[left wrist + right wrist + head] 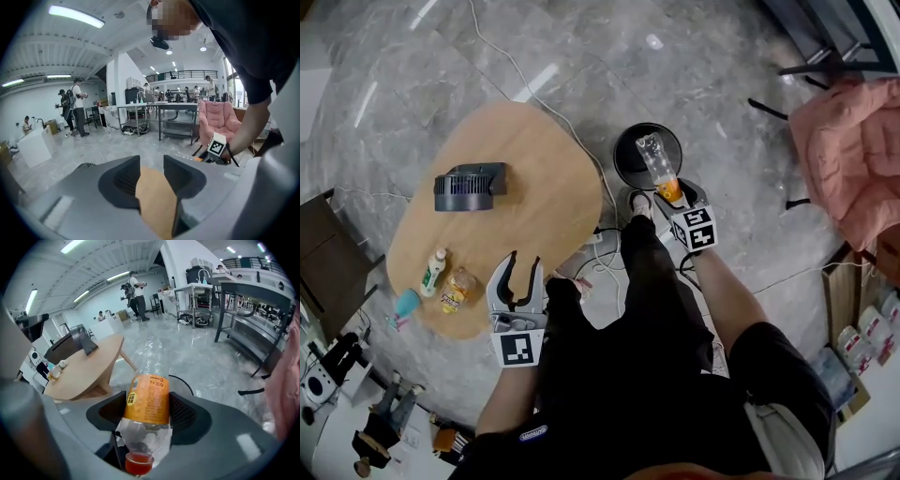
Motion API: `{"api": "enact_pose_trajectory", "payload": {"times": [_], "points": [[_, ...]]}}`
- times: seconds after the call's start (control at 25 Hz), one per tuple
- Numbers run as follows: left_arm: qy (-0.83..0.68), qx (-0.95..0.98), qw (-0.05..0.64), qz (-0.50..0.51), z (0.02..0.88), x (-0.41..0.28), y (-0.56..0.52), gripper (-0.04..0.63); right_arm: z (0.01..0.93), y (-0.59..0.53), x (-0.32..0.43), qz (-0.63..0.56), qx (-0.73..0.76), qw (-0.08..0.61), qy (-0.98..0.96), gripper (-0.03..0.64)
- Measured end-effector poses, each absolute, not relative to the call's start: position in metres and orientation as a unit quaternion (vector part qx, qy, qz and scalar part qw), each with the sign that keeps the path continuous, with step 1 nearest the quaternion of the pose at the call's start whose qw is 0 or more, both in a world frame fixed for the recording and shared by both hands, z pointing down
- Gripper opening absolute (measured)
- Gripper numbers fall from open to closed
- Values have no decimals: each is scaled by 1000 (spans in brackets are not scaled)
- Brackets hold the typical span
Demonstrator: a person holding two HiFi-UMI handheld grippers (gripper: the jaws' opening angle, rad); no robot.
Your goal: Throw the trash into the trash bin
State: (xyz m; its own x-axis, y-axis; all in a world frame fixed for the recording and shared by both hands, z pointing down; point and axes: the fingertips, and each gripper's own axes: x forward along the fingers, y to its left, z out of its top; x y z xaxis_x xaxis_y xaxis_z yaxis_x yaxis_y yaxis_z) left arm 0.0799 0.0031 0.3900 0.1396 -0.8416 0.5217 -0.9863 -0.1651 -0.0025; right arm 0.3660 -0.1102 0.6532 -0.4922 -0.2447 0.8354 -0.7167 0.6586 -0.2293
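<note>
Toward the lower left of the head view, a white bottle point(434, 272) and a yellow-labelled bottle point(457, 289) lie side by side near the edge of the oval wooden table point(539, 155). A dark fan point(469, 186) sits farther up the tabletop. The left gripper point(523, 260) hangs over the table's lower edge with its jaws spread and only bare wood between them. Right of the table, on the grey floor, stands the round black trash bin point(625, 157). The right gripper point(671, 194) is clamped on the orange label of a clear plastic bottle point(656, 161), red cap toward the gripper, its clear end overlapping the bin's mouth. A pink chair point(853, 155) fills the upper right.
</note>
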Motion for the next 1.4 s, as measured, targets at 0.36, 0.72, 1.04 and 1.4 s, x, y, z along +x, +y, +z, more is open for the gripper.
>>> {"api": "enact_pose_trajectory", "payload": {"times": [0.36, 0.72, 1.04, 1.4], "points": [[-627, 726, 182, 216, 402, 73, 10, 160, 719, -105, 369, 324, 278, 476, -769, 322], [-621, 720, 200, 237, 418, 66, 25, 160, 819, -106, 385, 371, 239, 600, -668, 322], [-616, 712, 223, 253, 437, 60, 54, 160, 887, -116, 368, 318, 138, 717, -605, 325], [-615, 709, 238, 251, 457, 48, 69, 160, 934, -116, 334, 295, 97, 746, -589, 328]]}}
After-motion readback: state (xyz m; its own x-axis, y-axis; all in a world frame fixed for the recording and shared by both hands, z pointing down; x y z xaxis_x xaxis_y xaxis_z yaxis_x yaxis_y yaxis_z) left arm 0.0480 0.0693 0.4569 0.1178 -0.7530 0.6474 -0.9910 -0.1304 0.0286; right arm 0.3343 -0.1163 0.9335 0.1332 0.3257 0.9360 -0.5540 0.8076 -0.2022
